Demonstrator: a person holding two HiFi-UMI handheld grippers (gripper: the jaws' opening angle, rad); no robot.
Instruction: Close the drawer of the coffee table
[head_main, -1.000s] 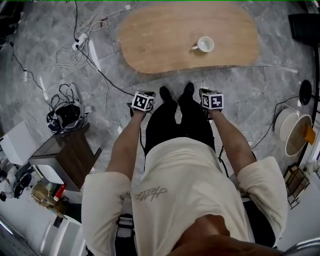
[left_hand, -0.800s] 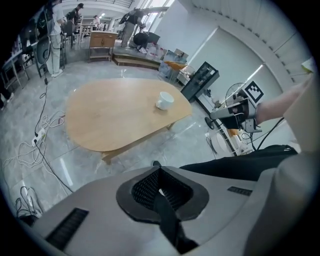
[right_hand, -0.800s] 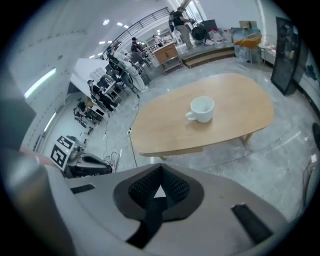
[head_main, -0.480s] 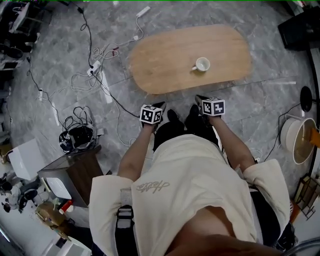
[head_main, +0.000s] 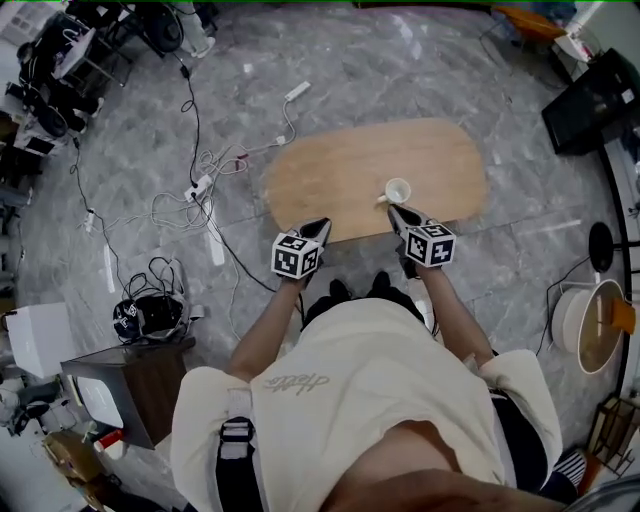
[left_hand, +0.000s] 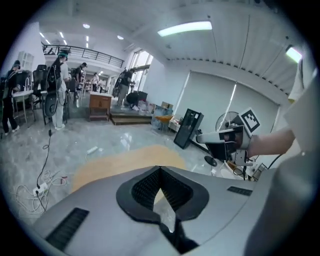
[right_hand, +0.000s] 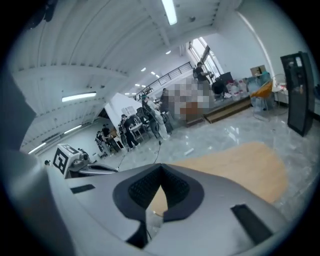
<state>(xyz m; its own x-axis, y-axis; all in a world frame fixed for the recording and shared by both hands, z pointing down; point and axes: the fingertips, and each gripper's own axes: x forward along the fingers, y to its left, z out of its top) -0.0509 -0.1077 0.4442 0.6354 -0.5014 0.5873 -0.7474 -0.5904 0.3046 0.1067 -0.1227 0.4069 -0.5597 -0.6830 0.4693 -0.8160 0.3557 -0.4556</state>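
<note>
My left gripper (head_main: 320, 226) and right gripper (head_main: 394, 211) hover at the tabletop's (head_main: 340, 170) near edge, both jaws pressed together, gripping nothing.

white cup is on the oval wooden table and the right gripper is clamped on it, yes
Not quite. The white cup does stand on the oval wooden table, but the right gripper is shut on nothing, as the right gripper view shows.

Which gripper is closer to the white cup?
The right gripper: its tip points almost at the white cup on the coffee table, while the left gripper sits farther off to the side.
</note>
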